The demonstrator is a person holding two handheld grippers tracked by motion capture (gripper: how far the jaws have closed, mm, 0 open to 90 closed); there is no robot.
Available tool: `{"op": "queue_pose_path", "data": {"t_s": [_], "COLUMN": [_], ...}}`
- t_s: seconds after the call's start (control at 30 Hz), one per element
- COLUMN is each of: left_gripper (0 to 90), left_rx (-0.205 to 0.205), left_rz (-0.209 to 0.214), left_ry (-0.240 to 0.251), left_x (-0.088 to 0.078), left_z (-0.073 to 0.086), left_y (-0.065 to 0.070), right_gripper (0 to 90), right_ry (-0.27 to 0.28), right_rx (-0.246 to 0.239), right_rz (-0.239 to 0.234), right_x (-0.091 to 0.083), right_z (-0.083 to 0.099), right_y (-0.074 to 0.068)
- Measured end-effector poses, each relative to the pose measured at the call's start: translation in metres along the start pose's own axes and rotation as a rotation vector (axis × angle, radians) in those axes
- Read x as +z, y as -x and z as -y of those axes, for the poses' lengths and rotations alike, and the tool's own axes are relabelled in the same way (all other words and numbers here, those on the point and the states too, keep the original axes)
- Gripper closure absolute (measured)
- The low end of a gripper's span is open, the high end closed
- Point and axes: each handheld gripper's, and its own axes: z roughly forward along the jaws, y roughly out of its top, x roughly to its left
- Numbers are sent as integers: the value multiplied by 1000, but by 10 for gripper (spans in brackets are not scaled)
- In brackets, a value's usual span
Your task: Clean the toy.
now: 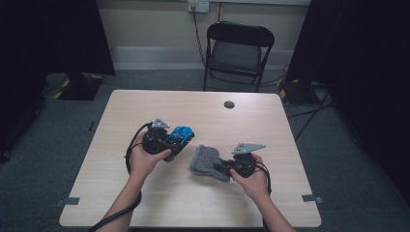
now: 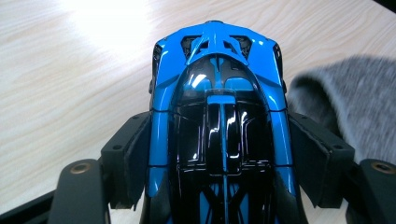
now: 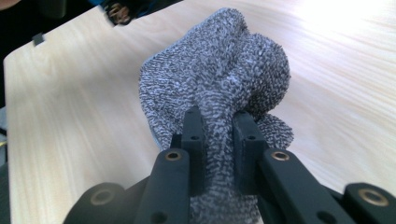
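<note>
Grey knitted cloth (image 1: 209, 163) is being pinched by the right tongs (image 1: 223, 166), just right of the blue toy car (image 1: 179, 137). Left tongs (image 1: 170, 144) are clamping that car's sides above the counter (image 1: 145, 104).

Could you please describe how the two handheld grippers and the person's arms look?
Both the left gripper and the right gripper are black, each topped by a grey three-cornered plate. Their jaws are flat black bars with brass-coloured pivot rings. A black cable trails from each. The forearms are bare; no sleeves show.
</note>
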Motion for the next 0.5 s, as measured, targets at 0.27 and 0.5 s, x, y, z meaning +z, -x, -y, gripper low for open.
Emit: {"op": "queue_pose_path", "data": {"t_s": [0.27, 0.5], "left_gripper": [283, 283], "left_rx": [-9, -28], "left_rz": [-10, -17], "left_ry": [-27, -42], "left_x": [0, 6], "left_z": [16, 27], "left_y": [-8, -15], "right_gripper": [781, 778], "right_ry": [32, 32], "right_rx": [56, 80], "right_rz": [62, 110], "right_x": [-16, -26], "right_z": [8, 13], "right_y": [19, 34]}}
